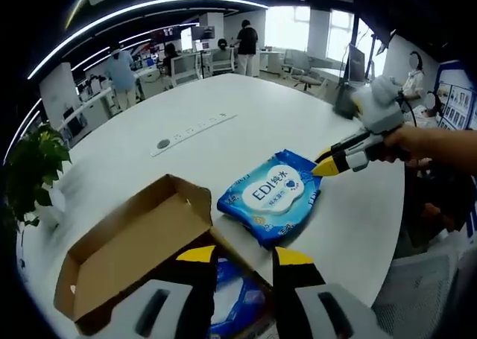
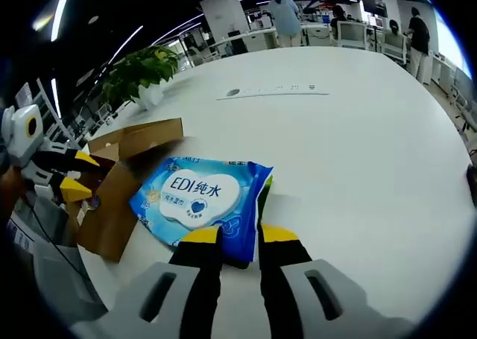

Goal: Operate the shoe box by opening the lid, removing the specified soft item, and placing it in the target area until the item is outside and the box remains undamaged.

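A: How does the wet-wipes pack [image 1: 273,197] lie?

B: Flat on the white desk [image 1: 223,130], just beside the open shoe box [image 1: 127,253]; long axis runs from box toward the desk's near edge.

A: Count?

B: Two packs: one out, one in the box [image 1: 235,298]. One box.

A: Jaws?

B: Right gripper [image 2: 239,235] clamped on the pack's edge; left gripper [image 1: 246,255] slightly apart, over the box.
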